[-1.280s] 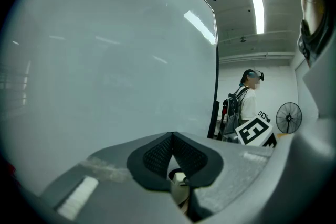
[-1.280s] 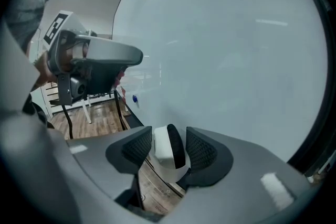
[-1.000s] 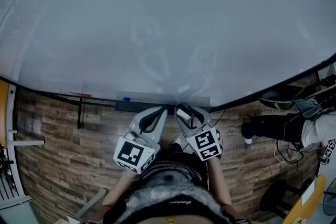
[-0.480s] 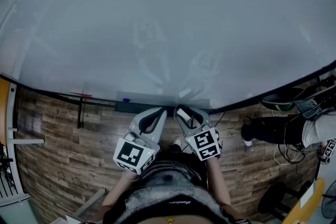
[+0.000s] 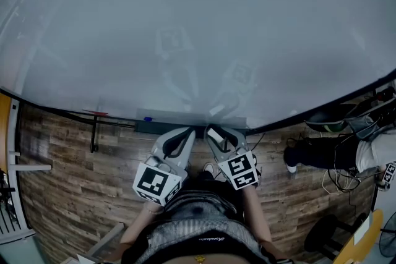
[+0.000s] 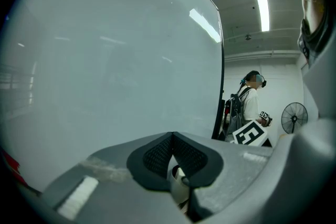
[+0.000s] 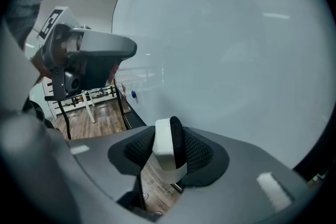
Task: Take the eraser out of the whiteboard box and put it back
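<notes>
A big whiteboard (image 5: pixel 198 28) fills the head view, and its dark box (image 5: pixel 151 127) hangs along the bottom edge. The eraser (image 7: pixel 167 149), white with a black felt side, stands on edge between the pads of my right gripper (image 7: pixel 169 148), which has just been closing and now presses on it. Seen from the head, that right gripper (image 5: pixel 220 133) holds the eraser (image 5: pixel 215 133) right at the box. My left gripper (image 5: pixel 187 132) sits beside it, and in its own view this left gripper (image 6: pixel 172 157) has its pads together with nothing between them.
A red marker (image 5: pixel 96 112) and a small blue item (image 5: pixel 148 119) lie on the board's ledge to the left. Wooden floor lies below. Another person (image 6: pixel 251 107) with a marker cube stands beyond the board's right edge near a fan (image 6: pixel 293 118). Cables and shoes lie at the right (image 5: pixel 322 151).
Both grippers stay where they were at the box. The right gripper's jaws look slightly narrower round the eraser than a second ago.
</notes>
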